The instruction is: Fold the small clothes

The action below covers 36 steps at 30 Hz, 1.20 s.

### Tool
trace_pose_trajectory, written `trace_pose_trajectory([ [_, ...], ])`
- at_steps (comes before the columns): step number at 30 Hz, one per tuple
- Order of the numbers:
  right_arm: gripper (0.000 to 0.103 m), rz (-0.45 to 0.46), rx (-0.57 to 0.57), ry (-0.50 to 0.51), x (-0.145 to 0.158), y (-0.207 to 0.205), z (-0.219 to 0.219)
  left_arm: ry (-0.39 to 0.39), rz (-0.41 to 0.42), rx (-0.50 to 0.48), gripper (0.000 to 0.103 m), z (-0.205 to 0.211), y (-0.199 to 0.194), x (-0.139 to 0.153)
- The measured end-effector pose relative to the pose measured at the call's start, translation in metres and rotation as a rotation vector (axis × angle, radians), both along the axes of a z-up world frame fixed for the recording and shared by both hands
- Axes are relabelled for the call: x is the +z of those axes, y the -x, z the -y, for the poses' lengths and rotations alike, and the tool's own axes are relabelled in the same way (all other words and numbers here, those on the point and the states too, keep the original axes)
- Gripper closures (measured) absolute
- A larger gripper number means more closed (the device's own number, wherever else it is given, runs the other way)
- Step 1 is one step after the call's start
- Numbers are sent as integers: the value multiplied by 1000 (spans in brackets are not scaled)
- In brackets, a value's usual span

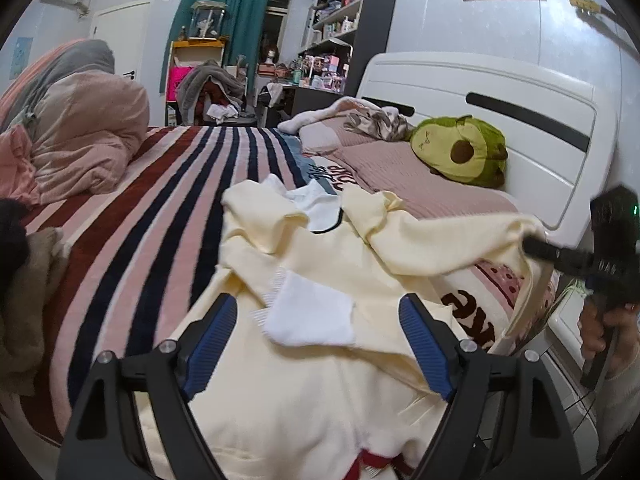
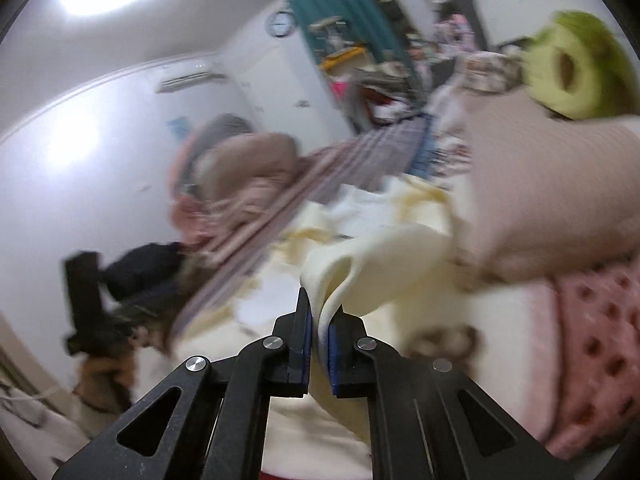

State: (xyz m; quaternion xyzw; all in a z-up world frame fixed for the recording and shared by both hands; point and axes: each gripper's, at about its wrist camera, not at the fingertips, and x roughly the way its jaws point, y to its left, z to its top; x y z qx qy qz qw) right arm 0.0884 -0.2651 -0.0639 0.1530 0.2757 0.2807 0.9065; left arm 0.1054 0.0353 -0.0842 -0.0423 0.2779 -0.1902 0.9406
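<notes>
A cream-yellow garment with a white patch lies crumpled on the striped bed. My left gripper is open just above it, its blue pads on either side of the white patch. My right gripper is shut on a fold of the cream garment and holds it lifted. In the left wrist view the right gripper pinches the garment's sleeve end at the far right, near the headboard.
A green avocado plush rests on a pink pillow against the white headboard. A pink duvet is heaped at the left. Dark and brown clothes lie at the bed's left edge. Shelves and clutter stand beyond.
</notes>
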Motion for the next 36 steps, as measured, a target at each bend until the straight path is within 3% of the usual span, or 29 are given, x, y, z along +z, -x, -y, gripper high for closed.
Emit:
trace_pose_trajectory([
  [4, 102, 27, 144, 18, 24, -12, -63, 23, 16, -6, 21, -27, 12, -2],
  [8, 102, -9, 269, 42, 19, -30, -126, 55, 2, -51, 19, -51, 21, -10],
  [12, 102, -101, 349, 59, -9, -51, -175, 91, -29, -110, 17, -61, 26, -22],
  [17, 97, -297, 365, 52, -63, -78, -203, 116, -93, -125, 17, -59, 17, -40],
  [18, 95, -328, 363, 53, -70, -80, -204, 114, -105, -125, 17, -59, 15, -44],
  [20, 80, -338, 357, 74, -75, -80, -201, 114, -126, -130, 17, -56, 11, -50],
  [21, 76, -320, 351, 89, -71, -75, -199, 117, -133, -135, 17, -56, 10, -53],
  [23, 58, -265, 333, 123, -58, -65, -188, 126, -148, -142, 17, -53, 6, -56],
  [25, 49, -216, 305, 146, -45, -56, -168, 127, -149, -149, 17, -49, 6, -56],
  [29, 45, -174, 210, 263, -36, -45, -137, 135, -162, -166, 17, -36, 0, -59],
  [32, 38, -214, 161, 337, -52, -39, -114, 127, -184, -162, 17, -23, -8, -64],
  [36, 36, -273, 131, 386, -81, -32, -93, 102, -212, -157, 17, -8, -16, -71],
])
